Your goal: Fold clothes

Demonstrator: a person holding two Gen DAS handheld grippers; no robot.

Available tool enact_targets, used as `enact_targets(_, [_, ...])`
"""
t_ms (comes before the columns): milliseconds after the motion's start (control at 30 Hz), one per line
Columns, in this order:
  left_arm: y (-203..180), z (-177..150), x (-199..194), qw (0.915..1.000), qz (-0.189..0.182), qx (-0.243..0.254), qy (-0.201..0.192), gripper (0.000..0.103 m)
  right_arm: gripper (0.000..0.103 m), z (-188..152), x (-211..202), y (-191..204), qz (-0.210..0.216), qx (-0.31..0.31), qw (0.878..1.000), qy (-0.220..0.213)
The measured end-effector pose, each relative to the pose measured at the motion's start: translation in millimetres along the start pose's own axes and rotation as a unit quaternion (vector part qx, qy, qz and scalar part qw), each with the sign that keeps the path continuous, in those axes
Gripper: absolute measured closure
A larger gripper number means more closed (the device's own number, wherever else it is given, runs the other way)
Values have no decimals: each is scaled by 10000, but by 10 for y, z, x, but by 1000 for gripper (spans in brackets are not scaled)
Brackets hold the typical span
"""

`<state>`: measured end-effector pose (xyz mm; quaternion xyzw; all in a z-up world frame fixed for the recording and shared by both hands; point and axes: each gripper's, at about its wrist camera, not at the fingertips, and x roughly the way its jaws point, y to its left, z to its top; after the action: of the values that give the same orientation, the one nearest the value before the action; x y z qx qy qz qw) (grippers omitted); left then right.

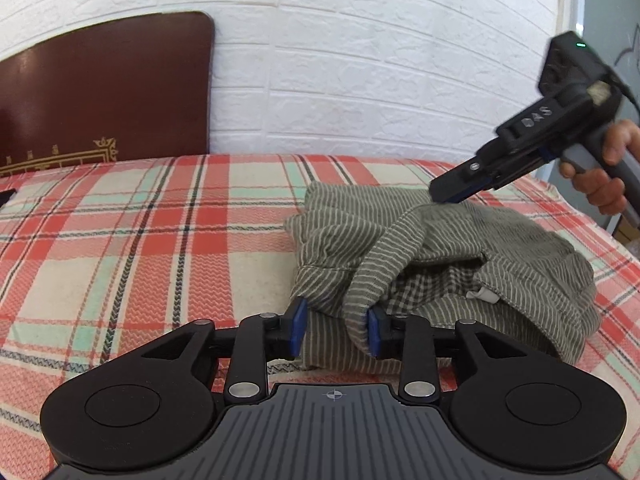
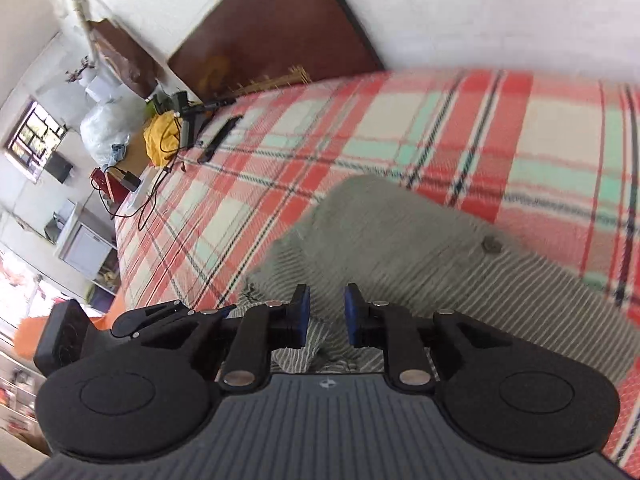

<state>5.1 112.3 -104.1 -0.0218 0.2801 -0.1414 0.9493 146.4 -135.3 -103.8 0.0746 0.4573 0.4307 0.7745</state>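
Here, a grey striped garment (image 1: 420,264) lies bunched on the plaid bedspread (image 1: 140,240), checked lining showing, its long axis running roughly from the near left corner to the far right. The left gripper (image 1: 334,330) sits at the near edge, jaws spread with a fold of cloth between the pads, not visibly pinched. The right gripper (image 1: 450,192) comes down on the far right edge; in its own blurred view the right gripper (image 2: 326,312) shows jaws apart just above the cloth. Each tool has one end. A hand (image 1: 600,176) holds the right handle.
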Motion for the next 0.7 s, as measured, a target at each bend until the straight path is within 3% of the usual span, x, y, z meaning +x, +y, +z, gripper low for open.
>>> enact_targets(100, [-94,41,-98,9997,86,156,-174,55,60,-167,-182,222,-199,-499,9978,-395])
enact_targets(233, [-259,71,-160,9976,207,595,-285,51,59,-407,-289,340,-458,-953,9927,-571])
enact_targets(333, [-278,91,-136,9977,217,598,-245,51,59,-544,-298,329,-488,-1027,9919,-565])
enact_targets(567, [-289,114,-92,9980,255,537,-207,51,60,-522,-130,253,-50,-938,9950,-328])
enact_targets(633, [-275,113,-35,9982,249,537,-112,56,72,-510,-79,231,82,-909,9955,-258])
enact_targets(667, [-255,109,-4,9984,245,507,-63,76,98,-505,-54,220,148,-895,9956,-222])
enact_targets(700, [-224,102,23,9987,260,446,-30,82,100,-499,-28,209,215,-880,9957,-187])
